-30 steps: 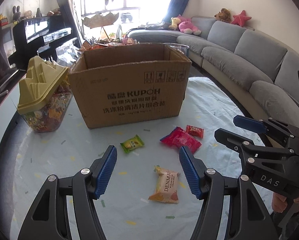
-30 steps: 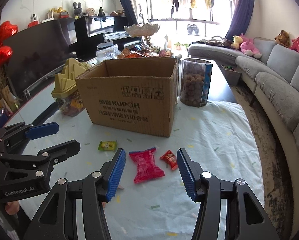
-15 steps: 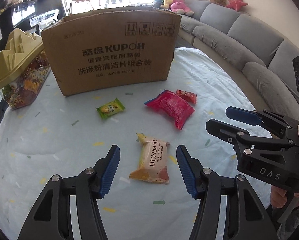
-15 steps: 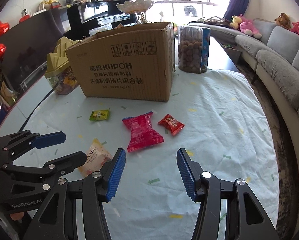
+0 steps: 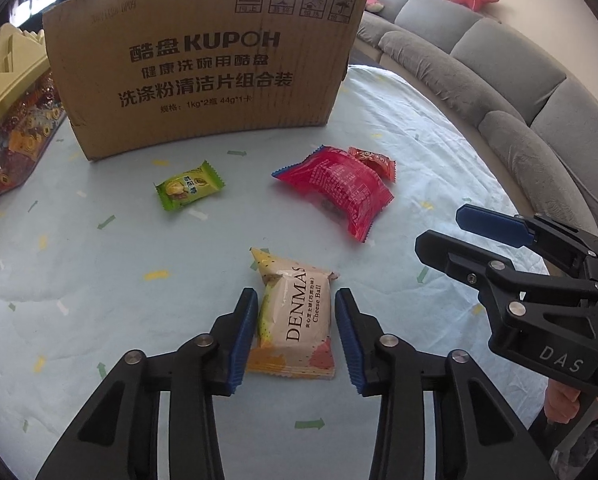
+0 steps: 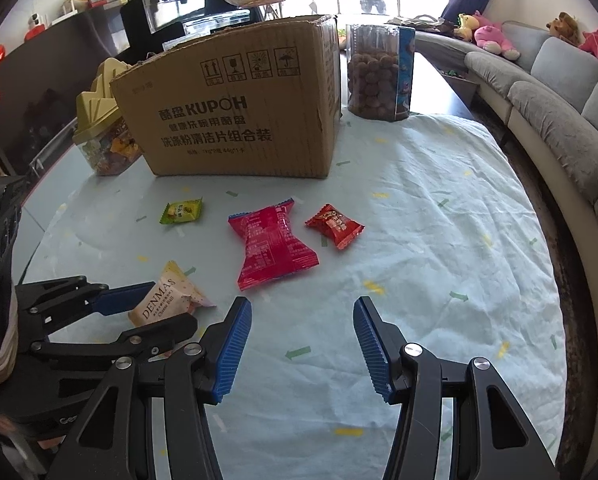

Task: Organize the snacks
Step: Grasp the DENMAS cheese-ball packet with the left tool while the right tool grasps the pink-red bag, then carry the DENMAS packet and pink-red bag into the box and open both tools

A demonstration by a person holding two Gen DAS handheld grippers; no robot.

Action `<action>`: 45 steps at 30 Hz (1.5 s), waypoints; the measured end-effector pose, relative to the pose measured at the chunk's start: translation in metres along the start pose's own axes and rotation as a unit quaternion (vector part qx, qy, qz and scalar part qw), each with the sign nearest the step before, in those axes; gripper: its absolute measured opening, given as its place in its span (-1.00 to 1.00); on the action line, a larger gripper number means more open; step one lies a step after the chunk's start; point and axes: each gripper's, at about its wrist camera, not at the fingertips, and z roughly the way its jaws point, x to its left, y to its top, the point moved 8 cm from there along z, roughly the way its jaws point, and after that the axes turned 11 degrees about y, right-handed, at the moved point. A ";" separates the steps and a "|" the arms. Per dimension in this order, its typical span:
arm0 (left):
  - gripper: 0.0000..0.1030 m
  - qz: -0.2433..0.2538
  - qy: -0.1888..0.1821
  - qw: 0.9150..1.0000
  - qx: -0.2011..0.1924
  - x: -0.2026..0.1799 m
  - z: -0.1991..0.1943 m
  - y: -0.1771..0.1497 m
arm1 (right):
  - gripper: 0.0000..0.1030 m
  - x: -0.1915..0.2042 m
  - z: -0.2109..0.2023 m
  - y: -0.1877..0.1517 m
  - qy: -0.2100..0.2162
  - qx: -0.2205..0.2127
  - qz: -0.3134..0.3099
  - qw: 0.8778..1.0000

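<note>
Here, the cream-coloured glossy plastic snack packet printed "DENMAS Cheese Ball" [image 5: 295,320] lies flat on the pale blue crumpled cloth with small arrow marks [image 5: 99,280] that covers the table. The left gripper [image 5: 295,304] is around it: its two blue ribbed pads stand on either side of the packet, and the jaws have just been closing. The left pad seems to touch the packet's edge, while a thin gap shows at the right pad, so the packet is between the pads but not yet squeezed.

Beyond it lie a pink-red crinkled plastic pouch with zigzag ends [image 5: 339,190], a small red candy wrapper [image 5: 373,160] touching the pouch's far side, and a small green shiny wrapper [image 5: 189,186], apart from the others.

The right gripper [image 6: 303,344] hovers over bare cloth, its blue pads moderately apart with nothing between them.

Behind stands the brown corrugated cardboard box [image 5: 203,60], printed "KUPOH" with Chinese writing and four handling symbols. A clear plastic jar with a stepped yellow lid [image 5: 11,80] is at its left, and a clear cylinder of brown balls [image 6: 379,76] at its right.
</note>
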 end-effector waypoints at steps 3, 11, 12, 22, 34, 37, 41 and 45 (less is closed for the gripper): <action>-0.33 -0.004 -0.008 1.000 0.000 0.001 0.002 0.001 | 0.06 0.001 0.002 0.000 -0.004 0.005 -0.002 1.000; -0.41 -0.015 -0.017 1.000 -0.009 0.008 0.000 0.007 | 0.05 0.008 0.005 0.007 -0.007 0.012 -0.014 1.000; -0.41 -0.020 -0.017 1.000 -0.012 0.011 -0.002 0.009 | 0.05 0.009 0.006 0.009 -0.007 0.013 -0.015 1.000; -0.41 -0.050 0.018 0.998 -0.038 0.046 -0.013 0.029 | 0.05 0.020 0.021 0.033 -0.007 0.011 -0.035 0.999; -0.41 -0.062 0.031 0.996 -0.051 0.057 -0.010 0.045 | 0.05 0.016 0.060 0.048 -0.007 0.046 -0.032 0.998; -0.41 -0.065 0.032 0.996 -0.048 0.059 -0.008 0.046 | 0.04 0.013 0.065 0.050 -0.014 0.047 -0.030 0.998; -0.41 -0.067 0.035 0.996 -0.046 0.061 -0.005 0.046 | -0.11 0.014 0.073 0.049 -0.008 0.057 -0.027 0.998; -0.41 -0.069 0.038 0.996 -0.049 0.063 -0.006 0.046 | -0.28 0.012 0.076 0.045 -0.008 0.062 -0.024 0.998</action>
